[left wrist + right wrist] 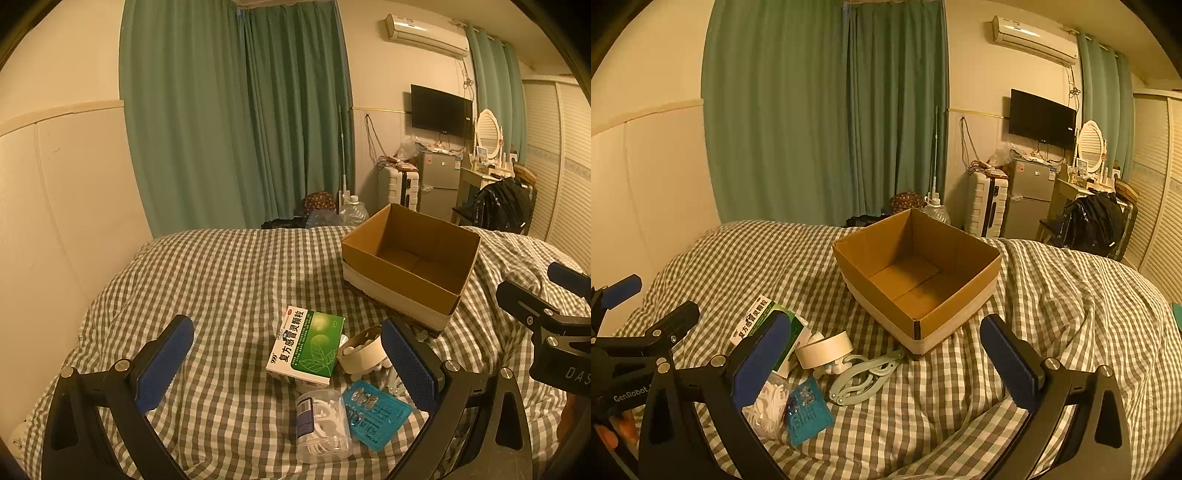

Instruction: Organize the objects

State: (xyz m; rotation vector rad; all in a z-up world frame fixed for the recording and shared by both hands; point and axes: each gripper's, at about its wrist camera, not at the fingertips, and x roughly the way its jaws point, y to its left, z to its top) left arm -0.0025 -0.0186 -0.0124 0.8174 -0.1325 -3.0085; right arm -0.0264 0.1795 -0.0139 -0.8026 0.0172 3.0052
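Note:
An empty open cardboard box (410,258) (918,275) sits on the checked bedspread. In front of it lies a small heap: a green and white medicine box (306,347) (768,325), a roll of white tape (364,352) (825,349), a clear tub of floss picks (323,424) (768,406), a blue blister pack (376,413) (807,413) and a pale green folding hanger (864,376). My left gripper (288,363) is open, its fingers either side of the heap. My right gripper (886,363) is open too, above the hanger, holding nothing.
The checked bedspread (229,280) (1052,314) covers the whole bed. Green curtains (236,110) hang behind it. A suitcase (986,206), a small fridge (1030,195), a dressing table and a chair with dark clothes (1093,221) stand at the far right.

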